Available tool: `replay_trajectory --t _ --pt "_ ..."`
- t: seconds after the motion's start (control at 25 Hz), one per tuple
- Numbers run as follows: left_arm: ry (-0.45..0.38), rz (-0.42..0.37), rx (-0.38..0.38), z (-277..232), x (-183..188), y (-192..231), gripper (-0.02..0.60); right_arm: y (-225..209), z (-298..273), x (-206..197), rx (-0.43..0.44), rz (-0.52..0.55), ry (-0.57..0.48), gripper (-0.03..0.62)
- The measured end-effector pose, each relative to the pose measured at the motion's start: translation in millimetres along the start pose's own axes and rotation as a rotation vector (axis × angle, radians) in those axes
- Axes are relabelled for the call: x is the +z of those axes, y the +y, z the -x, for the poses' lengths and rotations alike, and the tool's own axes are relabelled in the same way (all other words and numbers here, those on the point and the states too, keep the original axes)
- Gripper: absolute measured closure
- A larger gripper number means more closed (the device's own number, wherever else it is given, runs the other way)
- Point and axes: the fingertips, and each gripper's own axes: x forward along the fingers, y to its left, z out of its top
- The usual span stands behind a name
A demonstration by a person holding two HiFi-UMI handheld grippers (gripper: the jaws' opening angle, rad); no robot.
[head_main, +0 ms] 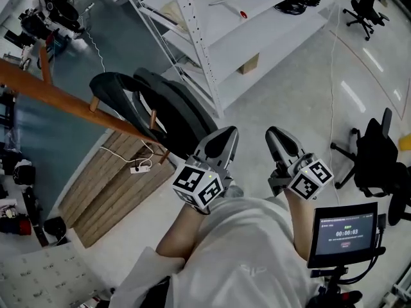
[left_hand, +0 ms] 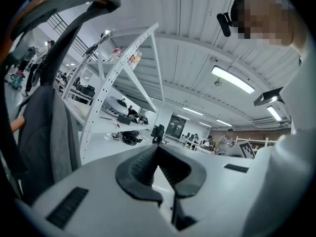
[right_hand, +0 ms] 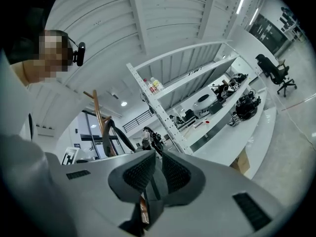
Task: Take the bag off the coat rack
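- Left tool (head_main: 223, 140): jaws closed together, nothing between them; held level, just beside the bag.
- Right tool (head_main: 279, 143): jaws likewise closed and empty; alongside the left, farther from the rack.
- Bag (head_main: 160, 104): dark grey, hanging by its straps on pegs of the wooden coat rack (head_main: 64, 98).
- Step in hand: approach; no grasp made yet.
- Next move, as judged: open the jaws, take a strap, lift it off the peg.

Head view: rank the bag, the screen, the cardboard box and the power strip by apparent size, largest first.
1. bag
2. screen, though it sits nearest the camera, which inflates it
3. cardboard box
4. power strip
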Motion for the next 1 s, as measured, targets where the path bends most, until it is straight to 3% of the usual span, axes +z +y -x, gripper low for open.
replay_trajectory --t 0.44,0.76,1.0 --pt "-0.027 -0.030 0.084 -10 22 31 0.574 -4 -66 8 0.108 -0.013 0.068 0.563" --pt "-0.123 -0.080 0.249 24 53 33 0.574 18 -119 4 0.324 -0.019 0.166 0.563" --pt "-0.262 -0.110 0.394 84 113 29 0.572 52 -180 2 0.494 0.012 0.226 0.563"
